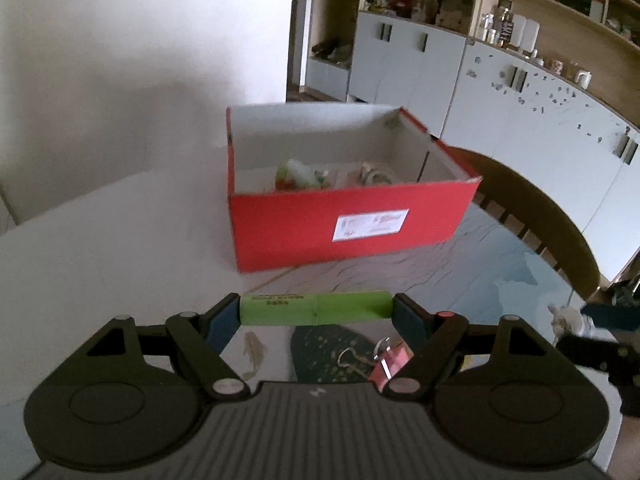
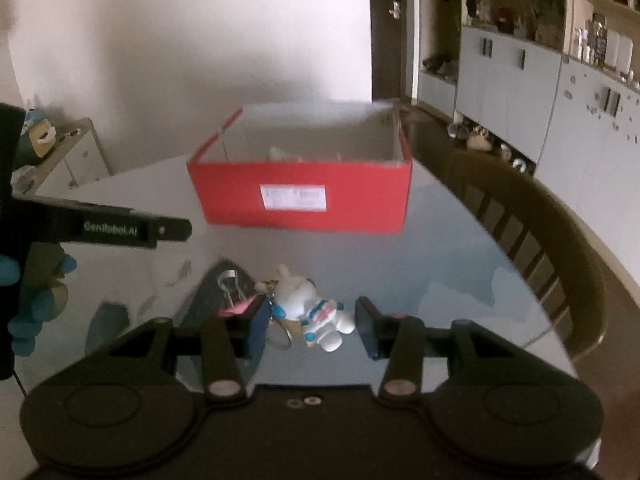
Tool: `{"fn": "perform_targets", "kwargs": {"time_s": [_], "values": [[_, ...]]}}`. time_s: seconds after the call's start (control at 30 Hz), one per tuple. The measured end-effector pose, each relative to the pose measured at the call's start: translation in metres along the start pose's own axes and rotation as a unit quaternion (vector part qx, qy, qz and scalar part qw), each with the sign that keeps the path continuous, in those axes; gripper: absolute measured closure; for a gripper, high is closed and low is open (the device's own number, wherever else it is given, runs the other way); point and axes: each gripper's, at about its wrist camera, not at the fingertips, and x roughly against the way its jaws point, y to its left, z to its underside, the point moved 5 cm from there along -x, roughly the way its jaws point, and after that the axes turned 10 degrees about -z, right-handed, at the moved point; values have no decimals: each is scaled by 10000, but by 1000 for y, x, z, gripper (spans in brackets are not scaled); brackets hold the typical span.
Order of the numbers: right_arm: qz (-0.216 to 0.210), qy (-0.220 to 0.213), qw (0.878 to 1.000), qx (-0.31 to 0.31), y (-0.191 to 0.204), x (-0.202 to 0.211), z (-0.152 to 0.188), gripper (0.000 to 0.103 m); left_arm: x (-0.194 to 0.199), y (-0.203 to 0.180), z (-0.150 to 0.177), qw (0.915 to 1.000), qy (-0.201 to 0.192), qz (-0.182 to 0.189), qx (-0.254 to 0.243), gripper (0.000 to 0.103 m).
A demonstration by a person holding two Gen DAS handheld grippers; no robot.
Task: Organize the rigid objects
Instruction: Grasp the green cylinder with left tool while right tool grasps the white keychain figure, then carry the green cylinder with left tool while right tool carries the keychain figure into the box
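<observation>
The left gripper is clamping a green cylinder endwise. The right gripper is gripping a rabbit astronaut keychain (contact unclear); both should clear the red box rim before releasing.

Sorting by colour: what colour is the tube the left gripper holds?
Bright green tube, clearest in the left wrist view.

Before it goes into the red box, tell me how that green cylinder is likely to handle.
The green cylinder looks stiff: it spans straight between the left gripper pads, gripped end to end. Its smooth round body would probably roll if set on the glossy table. An endwise grip seems prone to slipping, so lower it gently into the red box.
</observation>
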Motion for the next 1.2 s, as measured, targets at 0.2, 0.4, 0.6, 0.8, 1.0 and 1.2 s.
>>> {"fn": "perform_targets", "kwargs": {"time_s": [0.2,0.4,0.6,0.8,1.0,1.2], "values": [[-58,-36,10000,37,-1,12,-34,57,19,-5,-25,9999,-94,22,-72,21],[-136,-80,9998,105,-3,15,-62,57,29,-5,-48,9999,-126,32,-16,21],[-237,-138,9994,193,-7,11,-89,57,29,-6,-72,9998,-204,-75,-18,21],[-195,-104,9993,312,-16,-2,-114,57,19,-12,-95,9996,-214,-148,-107,21],[-222,-13,9991,374,-32,-24,-134,57,-1,-22,-116,9997,-141,-197,-101,21],[-230,44,9983,541,-47,-51,-148,57,-27,-32,-133,9994,-110,-319,-124,21]]}}
